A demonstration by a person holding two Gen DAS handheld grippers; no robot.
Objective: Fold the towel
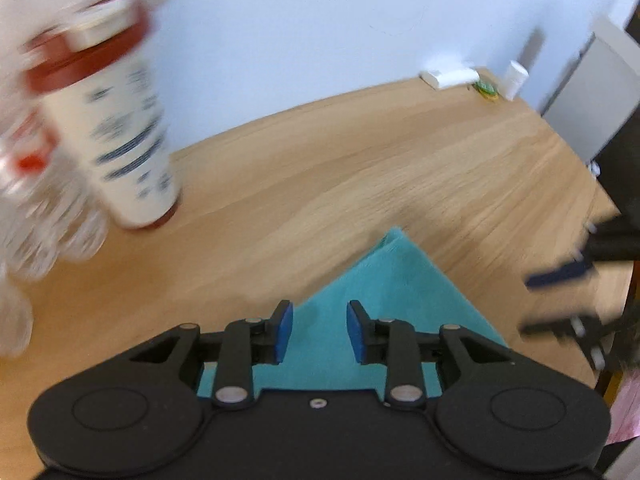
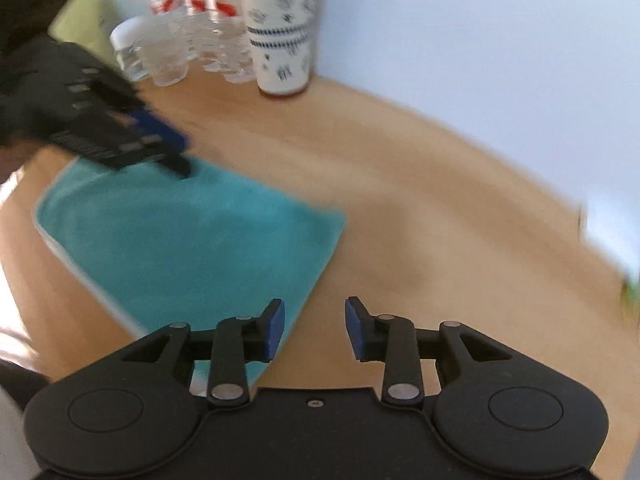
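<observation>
A teal towel (image 2: pixel 192 236) lies flat on the wooden table (image 2: pixel 420 200), folded into a rectangle with a pale hem on its left edge. In the left wrist view one corner of the towel (image 1: pixel 384 292) points away from me. My left gripper (image 1: pixel 320 330) is open and empty, above the towel. It also shows in the right wrist view (image 2: pixel 168 152), over the towel's far edge. My right gripper (image 2: pixel 315 328) is open and empty over the towel's right edge and bare table. It shows blurred at the right of the left wrist view (image 1: pixel 560 300).
A white tumbler with a red lid (image 2: pixel 282 28) and several clear plastic bottles (image 2: pixel 188 28) stand at the table's back by the wall. The tumbler (image 1: pixel 120 128) is at the far left in the left wrist view. A white box (image 1: pixel 450 74) and small white bottle (image 1: pixel 516 78) sit at the far right corner.
</observation>
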